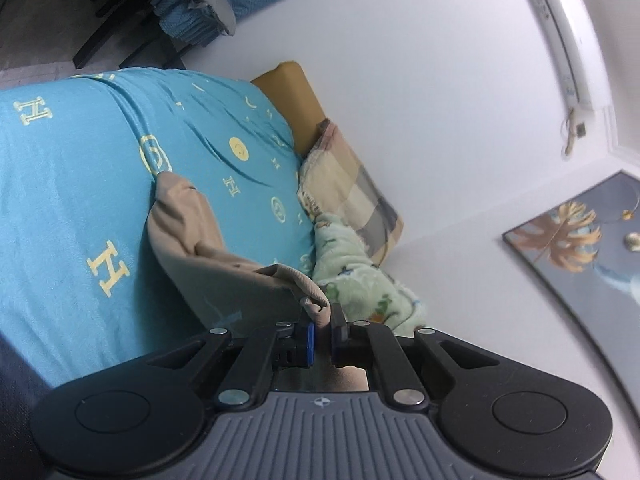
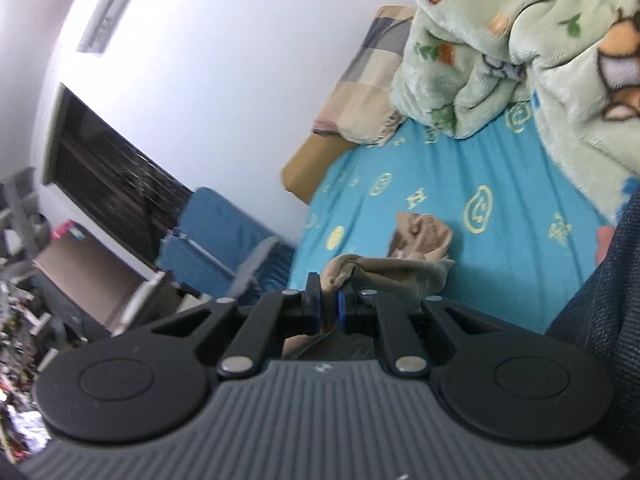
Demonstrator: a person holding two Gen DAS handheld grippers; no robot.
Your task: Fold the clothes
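Note:
A tan garment (image 1: 208, 248) hangs lifted above the blue bedsheet (image 1: 60, 200), its far end still resting on the sheet. My left gripper (image 1: 323, 322) is shut on a bunched edge of this garment, cloth pinched between the blue pads. In the right wrist view my right gripper (image 2: 329, 300) is shut on another edge of the same tan garment (image 2: 384, 272), which stretches away over the blue bedsheet (image 2: 500, 280). A crumpled part of the cloth lies further back on the sheet.
A green fleece blanket (image 2: 520, 52) and a checked pillow (image 1: 360, 196) lie at the head of the bed by the white wall. A blue chair (image 2: 216, 240) and clutter stand beside the bed. A dark mesh surface (image 2: 600, 300) is close at the right.

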